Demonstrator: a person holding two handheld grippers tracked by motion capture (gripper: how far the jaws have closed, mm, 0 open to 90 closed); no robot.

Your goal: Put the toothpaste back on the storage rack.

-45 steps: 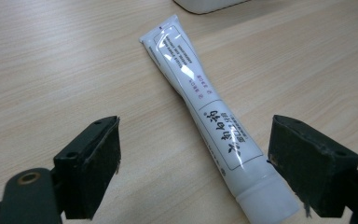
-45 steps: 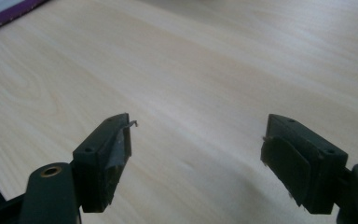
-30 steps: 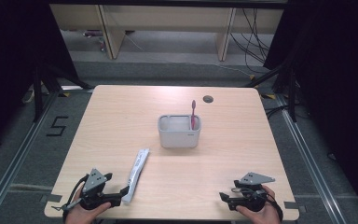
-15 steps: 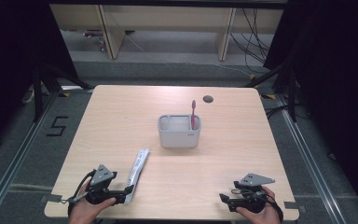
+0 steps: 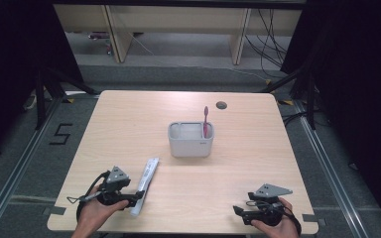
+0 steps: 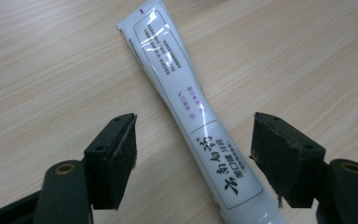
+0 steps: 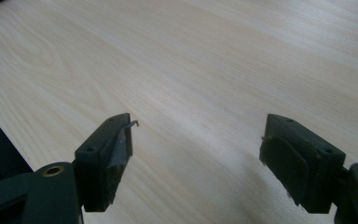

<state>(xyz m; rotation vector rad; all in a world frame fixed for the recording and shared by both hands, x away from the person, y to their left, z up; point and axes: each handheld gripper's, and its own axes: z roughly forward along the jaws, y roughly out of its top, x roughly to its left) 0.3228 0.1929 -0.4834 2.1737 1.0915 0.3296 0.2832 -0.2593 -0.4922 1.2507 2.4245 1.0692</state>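
At the lower left of the high view the left hand-held gripper (image 5: pixel 135 197) sits at the near end of the toothpaste tube (image 5: pixel 145 184), which lies flat on the wooden surface (image 5: pixel 129 124) and points up and slightly right toward the grey holder (image 5: pixel 190 140). In the left gripper view the jaws stand wide apart with the tube (image 6: pixel 193 114) running between them, nearer the right jaw than the left; neither pad touches it.

The chief risk, as I judge it, is that off-centre straddle. If the jaws close as they stand, the right pad would meet the tube first and push it sideways, so it could roll or swivel on the smooth wood instead of being caught. The tube is soft and glossy, and a grip near its fat end may squeeze it or let it slide out when lifted. A grip so far from the middle could also leave the long flat end drooping.

In the centre of the high view a pink toothbrush (image 5: pixel 206 121) stands in the holder's right compartment; a swinging tube could knock it on the way in.

At the lower right, the right hand-held gripper (image 5: pixel 244 212) rests open over bare wood, holding nothing, well apart from everything.
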